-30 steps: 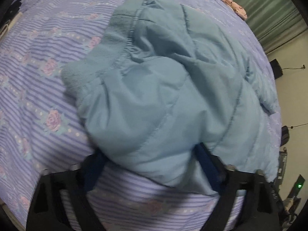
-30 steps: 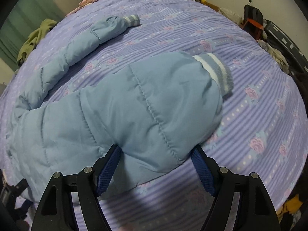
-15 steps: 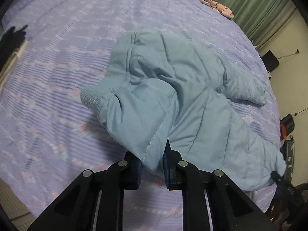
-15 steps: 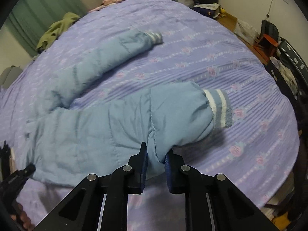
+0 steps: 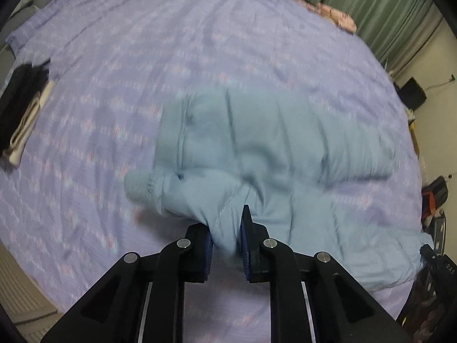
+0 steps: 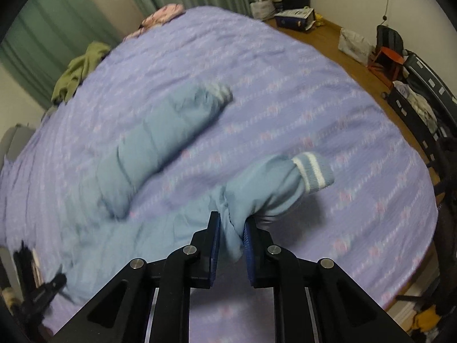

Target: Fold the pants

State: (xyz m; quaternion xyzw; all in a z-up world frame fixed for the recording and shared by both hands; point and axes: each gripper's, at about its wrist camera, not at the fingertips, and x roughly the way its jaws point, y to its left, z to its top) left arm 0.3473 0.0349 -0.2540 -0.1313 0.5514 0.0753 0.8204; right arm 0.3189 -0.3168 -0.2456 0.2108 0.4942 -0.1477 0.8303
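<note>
Light blue padded pants [image 5: 271, 148] lie on a purple striped bedspread [image 5: 114, 71]. My left gripper [image 5: 225, 228] is shut on a fold of the pants near the waistband [image 5: 140, 185] and lifts it. My right gripper [image 6: 231, 228] is shut on the near leg [image 6: 271, 188], just short of its blue and white striped cuff [image 6: 312, 171]. The other leg [image 6: 160, 137] lies flat further back, its cuff [image 6: 220, 93] pointing right. The left gripper's tip also shows at the lower left of the right wrist view [image 6: 42, 288].
A green garment [image 6: 80, 68] and a pink one [image 6: 160, 17] lie at the far edge of the bed [image 6: 371, 228]. Folded black and white clothes [image 5: 22, 111] sit at the left edge. A chair [image 6: 385, 51], bags and boxes stand on the floor to the right.
Both grippers went from open around the pants to shut on the fabric. They have since risen, lifting the waist end and the near leg off the bed.
</note>
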